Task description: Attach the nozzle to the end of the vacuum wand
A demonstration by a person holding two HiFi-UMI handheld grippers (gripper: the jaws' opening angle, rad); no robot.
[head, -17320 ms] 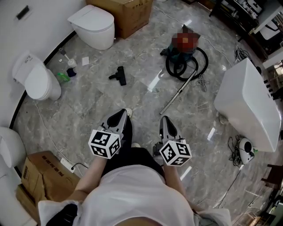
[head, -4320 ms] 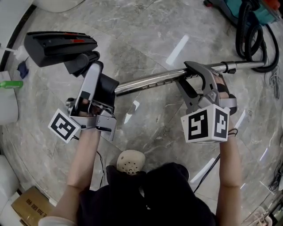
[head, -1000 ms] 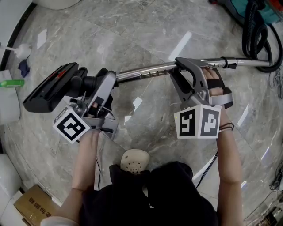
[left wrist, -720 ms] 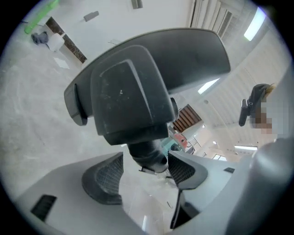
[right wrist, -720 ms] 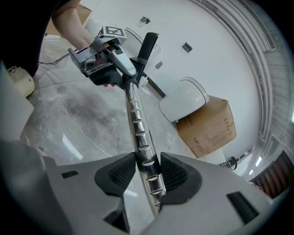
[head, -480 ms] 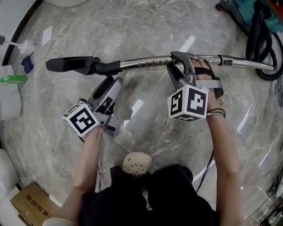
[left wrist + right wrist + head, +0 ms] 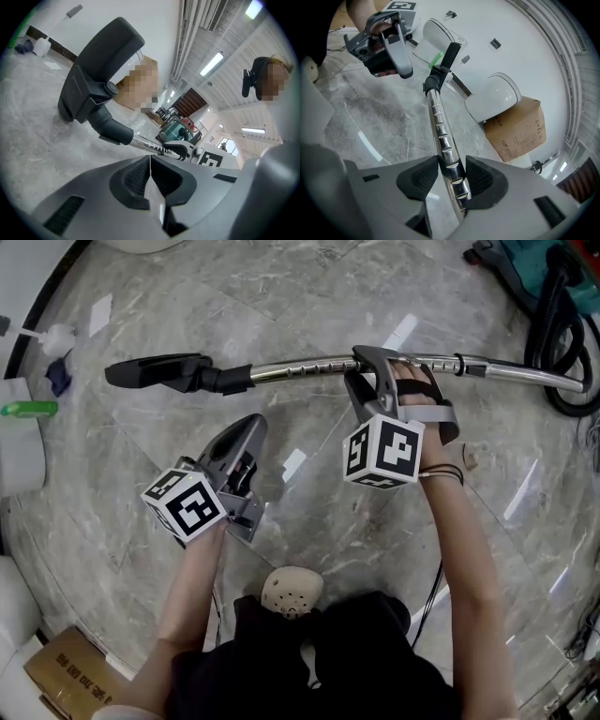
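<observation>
The black floor nozzle (image 7: 159, 371) sits on the left end of the chrome wand (image 7: 300, 367), low over the marble floor. My right gripper (image 7: 361, 381) is shut on the wand's ridged section (image 7: 449, 159), one pad on each side. My left gripper (image 7: 246, 427) hangs below the nozzle's neck and apart from it. Its jaws have just closed and meet with nothing between them (image 7: 150, 161). In the left gripper view the nozzle (image 7: 101, 79) stands ahead, with the wand (image 7: 154, 147) running off to the right. The right gripper view looks along the wand to the nozzle (image 7: 447, 56).
The vacuum body and black hose (image 7: 553, 277) lie at the top right. A green bottle (image 7: 28, 409) and a white bottle (image 7: 56, 338) stand at the left edge. A cardboard box (image 7: 66, 667) is at the bottom left. The person's shoe (image 7: 292, 589) is below. Toilets (image 7: 497, 96) line the wall.
The left gripper has let go of the nozzle's neck, drawn back towards the person and shut. Wand and nozzle have sunk towards the floor, carried leftward by the right gripper.
</observation>
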